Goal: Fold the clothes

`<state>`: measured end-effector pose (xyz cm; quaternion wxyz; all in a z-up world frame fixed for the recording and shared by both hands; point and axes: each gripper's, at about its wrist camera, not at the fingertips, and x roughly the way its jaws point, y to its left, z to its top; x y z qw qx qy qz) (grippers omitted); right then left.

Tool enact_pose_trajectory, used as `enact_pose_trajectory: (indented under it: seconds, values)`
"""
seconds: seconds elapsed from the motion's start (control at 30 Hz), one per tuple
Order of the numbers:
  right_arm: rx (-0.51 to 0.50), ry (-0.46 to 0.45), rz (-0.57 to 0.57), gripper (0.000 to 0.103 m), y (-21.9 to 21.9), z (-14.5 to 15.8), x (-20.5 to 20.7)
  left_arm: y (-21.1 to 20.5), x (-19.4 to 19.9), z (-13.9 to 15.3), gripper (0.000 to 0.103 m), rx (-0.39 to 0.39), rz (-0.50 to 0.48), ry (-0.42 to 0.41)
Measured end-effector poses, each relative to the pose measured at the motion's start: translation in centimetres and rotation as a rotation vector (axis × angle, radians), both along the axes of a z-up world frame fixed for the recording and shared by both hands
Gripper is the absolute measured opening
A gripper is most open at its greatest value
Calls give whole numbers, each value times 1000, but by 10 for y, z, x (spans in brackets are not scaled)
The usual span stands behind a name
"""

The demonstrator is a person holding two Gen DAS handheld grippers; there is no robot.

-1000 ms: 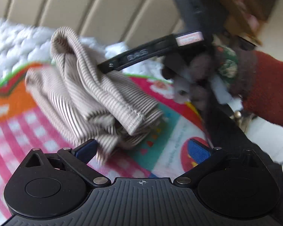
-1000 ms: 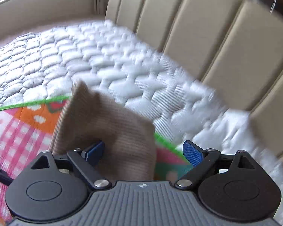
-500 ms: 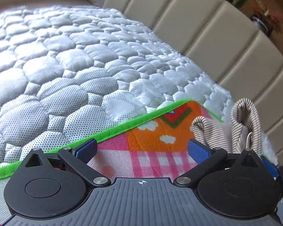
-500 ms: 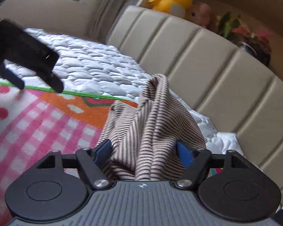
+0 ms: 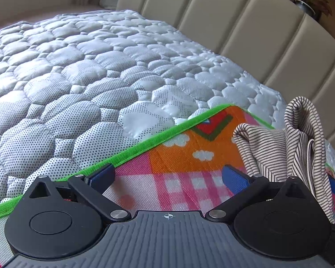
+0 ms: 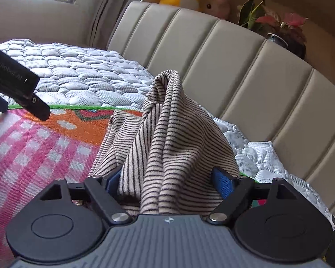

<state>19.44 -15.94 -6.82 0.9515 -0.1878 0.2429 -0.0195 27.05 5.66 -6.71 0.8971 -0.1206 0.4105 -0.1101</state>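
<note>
A bunched striped garment (image 6: 167, 134) fills the wide-spread right gripper (image 6: 169, 178), though actual grip is unclear; the left gripper (image 5: 167, 176) gapes empty above a colourful mat (image 5: 178, 156).

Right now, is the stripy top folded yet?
Not yet. The striped top is bunched in a peak on the colorful mat, between the fingers of the right hand-held gripper. The left hand-held gripper is open and empty beside it. Spreading it flat and folding it are left.

Beige black-striped garment (image 6: 167, 134); pink-checked, green-edged mat (image 5: 189, 185)
</note>
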Motion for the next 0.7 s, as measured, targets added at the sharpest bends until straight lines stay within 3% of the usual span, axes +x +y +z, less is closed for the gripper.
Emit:
enact_pose_trajectory:
  seconds: [0.17, 0.23, 0.3, 0.43, 0.53, 0.63, 0.7]
  values:
    - [0, 4, 6, 50, -5, -1, 1, -1, 0, -1, 103, 12, -4, 2]
    - [47, 16, 7, 35, -12, 9, 1, -2, -1, -1, 103, 17, -8, 1]
    - [107, 7, 9, 29, -21, 26, 1, -1, -1, -1, 103, 17, -12, 0]
    - [143, -45, 94, 26, -24, 70, -3, -2, -2, 0, 103, 12, -5, 3]
    - [15, 30, 239, 26, 7, 60, -3, -4, -1, -1, 103, 18, -6, 3]
    - [-66, 141, 279, 30, 33, 19, 2, -3, -1, 2, 103, 17, -9, -4]
    - [-146, 104, 277, 38, 50, -3, -5, 1, -3, 12, 103, -16, -21, -21]
